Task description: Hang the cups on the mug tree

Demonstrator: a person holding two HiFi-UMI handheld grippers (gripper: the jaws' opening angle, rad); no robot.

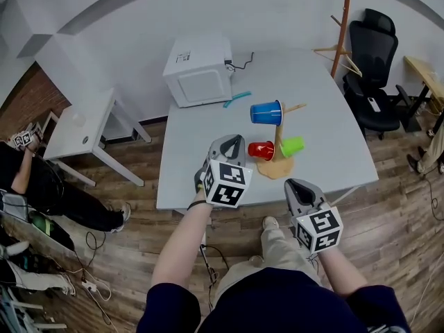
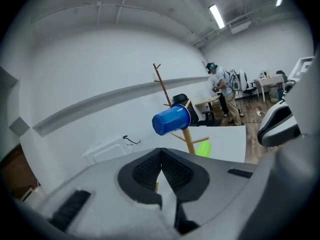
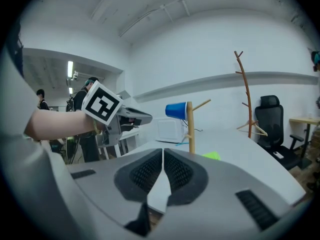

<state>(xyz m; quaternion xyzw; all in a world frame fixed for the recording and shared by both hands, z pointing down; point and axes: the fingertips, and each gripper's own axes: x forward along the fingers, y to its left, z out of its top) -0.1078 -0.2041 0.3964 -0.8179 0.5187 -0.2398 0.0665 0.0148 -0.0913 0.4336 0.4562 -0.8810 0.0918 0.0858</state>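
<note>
A wooden mug tree (image 1: 279, 136) stands on the grey table (image 1: 187, 172) near its front edge. A blue cup (image 1: 266, 112) hangs on an upper peg, a red cup (image 1: 261, 150) on a lower left peg, and a green cup (image 1: 291, 146) on a lower right peg. My left gripper (image 1: 232, 141) hovers just left of the red cup, shut with nothing in it. Beyond its jaws, the left gripper view shows the blue cup (image 2: 171, 119) and green cup (image 2: 203, 148). My right gripper (image 1: 297, 186) is shut and empty, off the table's front edge below the tree.
A white box-shaped appliance (image 1: 199, 70) sits at the table's far left, a teal object (image 1: 237, 98) beside it. A wooden coat stand (image 1: 341, 26) and black office chair (image 1: 373, 61) are at the right. A small white table (image 1: 83, 127) and a person (image 1: 41, 186) are at the left.
</note>
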